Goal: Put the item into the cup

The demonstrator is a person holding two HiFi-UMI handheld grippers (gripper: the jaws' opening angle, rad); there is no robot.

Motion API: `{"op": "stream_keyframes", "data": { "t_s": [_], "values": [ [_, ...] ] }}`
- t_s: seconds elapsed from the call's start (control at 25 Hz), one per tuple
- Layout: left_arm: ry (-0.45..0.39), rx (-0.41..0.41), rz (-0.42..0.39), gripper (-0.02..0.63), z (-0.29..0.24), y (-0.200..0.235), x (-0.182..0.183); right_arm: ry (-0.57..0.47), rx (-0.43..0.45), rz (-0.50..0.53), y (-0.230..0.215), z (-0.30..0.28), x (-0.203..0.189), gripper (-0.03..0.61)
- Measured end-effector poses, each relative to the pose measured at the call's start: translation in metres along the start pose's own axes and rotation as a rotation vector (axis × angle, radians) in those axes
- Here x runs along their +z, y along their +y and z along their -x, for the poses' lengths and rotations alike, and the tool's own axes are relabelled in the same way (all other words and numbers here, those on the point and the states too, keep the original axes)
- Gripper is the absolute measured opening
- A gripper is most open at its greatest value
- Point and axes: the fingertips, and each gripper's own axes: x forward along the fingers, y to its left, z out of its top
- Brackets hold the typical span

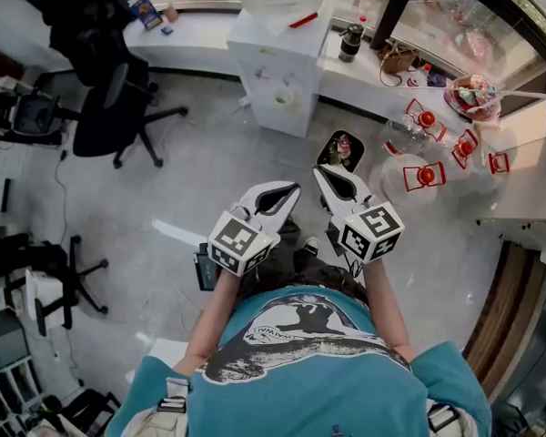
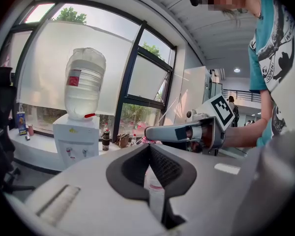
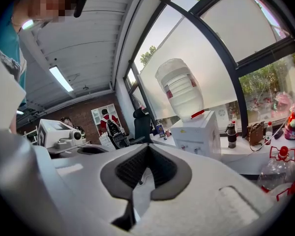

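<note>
In the head view my left gripper (image 1: 291,190) and right gripper (image 1: 319,172) are held side by side over the floor in front of me. Both are shut with nothing between the jaws. Several clear plastic containers with red clasps (image 1: 425,175) stand on the white table at the right, well ahead of the right gripper. A bowl of colourful small items (image 1: 473,95) sits behind them. The left gripper view shows its jaws (image 2: 148,146) closed tip to tip, with the right gripper (image 2: 152,132) just beyond. In the right gripper view the jaws (image 3: 147,148) are closed, and a clear container (image 3: 273,175) shows low at the right.
A white water dispenser (image 1: 282,57) stands straight ahead against the window ledge, with a black flask (image 1: 350,42) and a small bag (image 1: 398,59) on the counter beside it. A small bin (image 1: 341,150) stands on the floor. Black office chairs (image 1: 109,98) stand at the left.
</note>
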Motion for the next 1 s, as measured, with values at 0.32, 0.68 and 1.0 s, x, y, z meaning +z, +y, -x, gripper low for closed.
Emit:
{"op": "stream_keyframes", "data": {
  "t_s": [0.32, 0.68, 1.0],
  "values": [
    [0.009, 0.007, -0.014, 0.012, 0.007, -0.033, -0.011, -0.016, 0.001, 0.042, 0.011, 0.032, -0.011, 0.000],
    [-0.008, 0.011, -0.035, 0.012, 0.008, -0.046, -0.008, 0.005, 0.020, 0.086, 0.019, 0.045, -0.010, 0.000],
    [0.003, -0.015, -0.047, 0.012, 0.003, -0.056, -0.013, 0.019, 0.022, 0.103, 0.019, 0.048, -0.015, 0.000]
  ]
}}
